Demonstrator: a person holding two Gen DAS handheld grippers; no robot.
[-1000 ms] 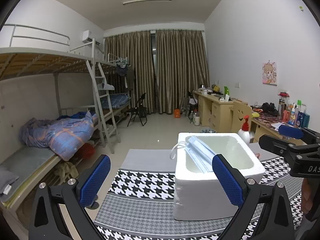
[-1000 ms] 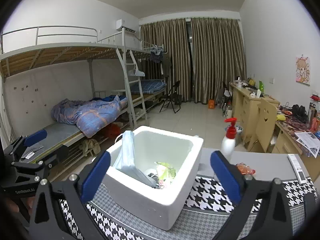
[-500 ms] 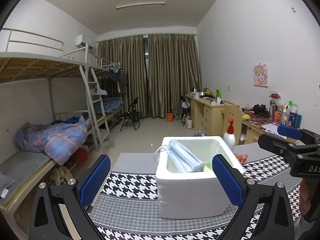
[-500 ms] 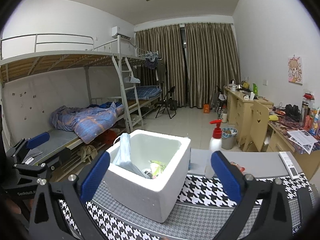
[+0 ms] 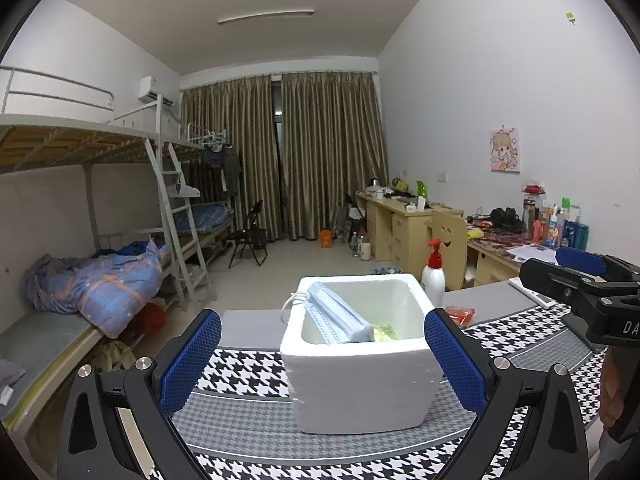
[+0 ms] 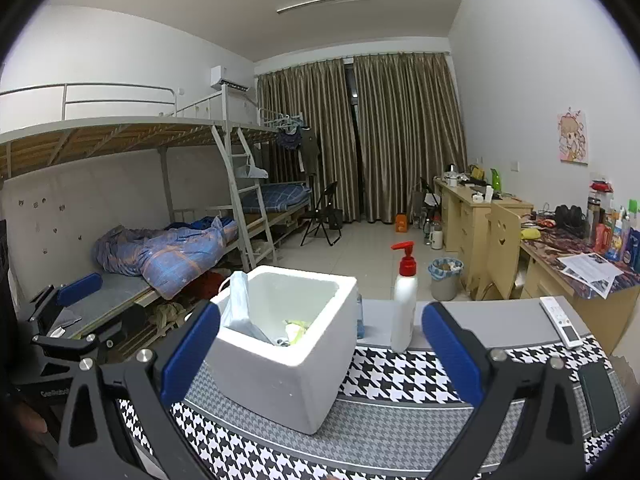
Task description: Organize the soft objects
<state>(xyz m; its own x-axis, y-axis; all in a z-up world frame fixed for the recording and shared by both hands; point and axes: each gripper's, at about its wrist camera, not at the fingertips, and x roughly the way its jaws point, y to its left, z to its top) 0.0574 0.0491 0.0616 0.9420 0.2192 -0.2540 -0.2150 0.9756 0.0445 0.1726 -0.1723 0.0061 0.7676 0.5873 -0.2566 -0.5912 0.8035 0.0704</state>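
Left gripper (image 5: 322,354): I see its blue pads spread wide, gripping nothing.
Right gripper (image 6: 320,354): jaws apart too — empty.
Foam box (image 5: 360,384): on the houndstooth cloth (image 5: 248,372), at my 12 o'clock between the left pads.
Face masks (image 5: 338,316): blue stack leaning inside the box — against its 10 o'clock rim.
Pump bottle (image 6: 404,308): at the box's 2 o'clock.

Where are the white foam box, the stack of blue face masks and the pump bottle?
white foam box (image 5: 360,392), left wrist view, front wall.
blue face masks (image 5: 340,318), left wrist view, stack's middle.
pump bottle (image 6: 403,304), right wrist view, white body.
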